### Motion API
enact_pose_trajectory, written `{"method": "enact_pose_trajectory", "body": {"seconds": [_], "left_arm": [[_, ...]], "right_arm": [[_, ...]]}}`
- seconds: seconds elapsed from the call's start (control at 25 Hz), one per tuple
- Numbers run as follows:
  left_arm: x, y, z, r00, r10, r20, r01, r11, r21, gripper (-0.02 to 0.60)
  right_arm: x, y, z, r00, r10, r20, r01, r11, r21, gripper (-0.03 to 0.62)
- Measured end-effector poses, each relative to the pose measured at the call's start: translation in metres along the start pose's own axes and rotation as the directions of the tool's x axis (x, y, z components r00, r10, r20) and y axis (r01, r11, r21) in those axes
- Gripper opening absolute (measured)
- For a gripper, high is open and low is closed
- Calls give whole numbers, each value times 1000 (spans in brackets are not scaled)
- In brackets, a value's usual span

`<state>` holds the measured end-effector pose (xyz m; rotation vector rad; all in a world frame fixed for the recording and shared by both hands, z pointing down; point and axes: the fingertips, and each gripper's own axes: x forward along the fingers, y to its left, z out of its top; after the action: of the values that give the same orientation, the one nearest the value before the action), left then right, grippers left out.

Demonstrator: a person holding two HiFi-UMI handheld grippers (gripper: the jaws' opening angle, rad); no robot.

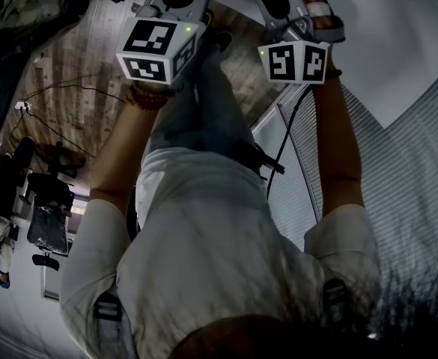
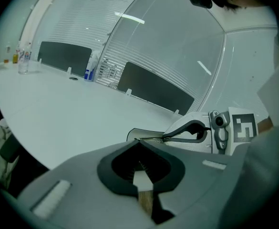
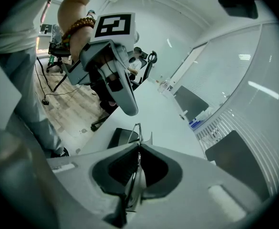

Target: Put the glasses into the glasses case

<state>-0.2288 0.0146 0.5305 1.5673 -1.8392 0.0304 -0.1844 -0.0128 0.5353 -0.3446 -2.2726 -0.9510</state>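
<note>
Glasses (image 3: pixel 135 182) pinched in right tongs (image 3: pixel 138 145), case (image 3: pixel 121 136) beyond.

Glasses case (image 3: pixel 120 136) on table (image 3: pixel 164 119) — bottles (image 2: pixel 23 61) farther back.

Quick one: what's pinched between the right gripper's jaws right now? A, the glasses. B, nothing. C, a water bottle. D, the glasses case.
A: the right gripper is shut on the glasses, their thin wire frame poking past the jaw tips, while the dark glasses case lies on the table beyond.
</note>
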Motion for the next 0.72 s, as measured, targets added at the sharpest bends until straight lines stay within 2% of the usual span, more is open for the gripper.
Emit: {"method": "enact_pose_trajectory", "body": {"seconds": [0.44, 0.72], "left_arm": [[-2, 7, -9, 1000, -5, -18, 5, 1000, -12, 0], [1, 11, -15, 1000, -15, -26, 14, 1000, -14, 0]], "right_arm": [[14, 10, -11, 999, 39, -35, -40, 999, -24, 18], [21, 17, -13, 998, 57, -35, -56, 998, 10, 32]]}}
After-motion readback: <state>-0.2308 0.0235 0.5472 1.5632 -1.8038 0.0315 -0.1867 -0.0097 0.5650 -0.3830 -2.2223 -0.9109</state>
